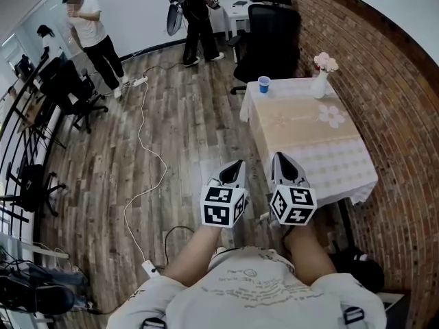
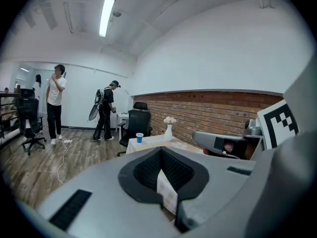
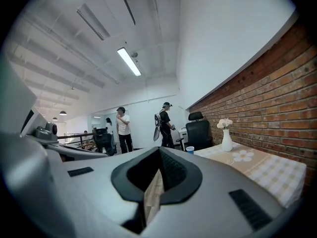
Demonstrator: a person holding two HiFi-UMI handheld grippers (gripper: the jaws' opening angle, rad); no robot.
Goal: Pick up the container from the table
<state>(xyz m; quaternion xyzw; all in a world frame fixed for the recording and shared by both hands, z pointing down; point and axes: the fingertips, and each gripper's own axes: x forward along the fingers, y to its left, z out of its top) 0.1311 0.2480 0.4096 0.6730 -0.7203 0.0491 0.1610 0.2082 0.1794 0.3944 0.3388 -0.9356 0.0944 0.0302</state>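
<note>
A small blue cup (image 1: 264,84) stands at the far left corner of a cloth-covered table (image 1: 322,153); it also shows in the left gripper view as the cup (image 2: 139,137) and in the right gripper view as the cup (image 3: 190,149). A white vase with pink flowers (image 1: 320,79) stands at the far right corner. My left gripper (image 1: 236,164) hangs over the floor just left of the table's near corner, jaws shut and empty. My right gripper (image 1: 281,157) is level with the table's near edge, shut on nothing. Both are far from the cup.
A black office chair (image 1: 271,36) stands behind the table, and a brick wall (image 1: 384,94) runs along its right side. A white cable (image 1: 144,149) with a power strip trails over the wooden floor. Two people (image 1: 92,36) stand at the far end, with more chairs at the left.
</note>
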